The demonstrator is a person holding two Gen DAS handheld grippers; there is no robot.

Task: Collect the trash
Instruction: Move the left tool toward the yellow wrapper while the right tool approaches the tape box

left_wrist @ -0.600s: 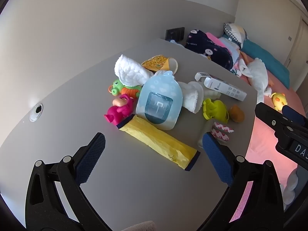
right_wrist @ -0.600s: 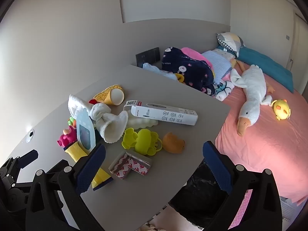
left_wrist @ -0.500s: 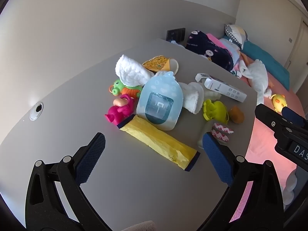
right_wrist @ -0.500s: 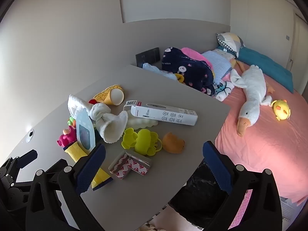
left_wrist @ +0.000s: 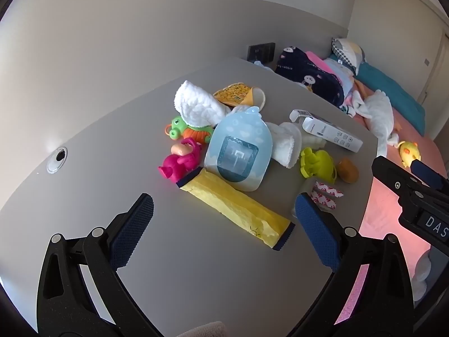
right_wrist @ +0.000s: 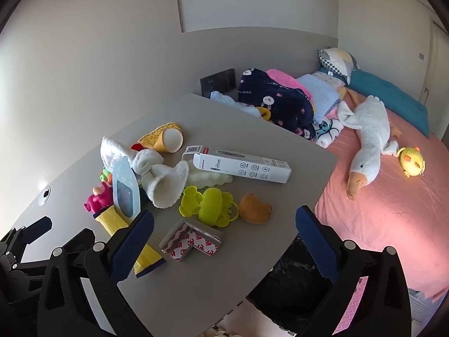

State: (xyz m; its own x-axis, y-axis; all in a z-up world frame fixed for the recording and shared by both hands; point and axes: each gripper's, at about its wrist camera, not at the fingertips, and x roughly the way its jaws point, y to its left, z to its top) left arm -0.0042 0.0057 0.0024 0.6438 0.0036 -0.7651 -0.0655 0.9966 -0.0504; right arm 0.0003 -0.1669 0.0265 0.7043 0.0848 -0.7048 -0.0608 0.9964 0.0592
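Observation:
On the grey table [left_wrist: 182, 280] lies a heap of wrappers and toys. A yellow wrapper [left_wrist: 235, 206] lies nearest my left gripper [left_wrist: 221, 230], which is open and empty just short of it. A light blue pouch [left_wrist: 238, 151] leans behind it. A red-and-white torn wrapper [right_wrist: 192, 241] lies between the fingers of my right gripper [right_wrist: 224, 241], which is open and empty above the table edge. A white carton [right_wrist: 241, 165] lies further back. A black bin bag [right_wrist: 291, 286] sits below the table's right edge.
Toys sit among the trash: a pink figure [left_wrist: 182, 161], a green frog [left_wrist: 179, 127], yellow-green moulds [right_wrist: 207, 206], an orange piece [right_wrist: 255, 209], white cloths [right_wrist: 160, 174], a yellow cup [right_wrist: 165, 137]. A pink bed [right_wrist: 393, 210] with a plush goose [right_wrist: 367, 140] lies right.
Both grippers have barely moved; the left view has shifted very slightly. Nothing on the table has moved.

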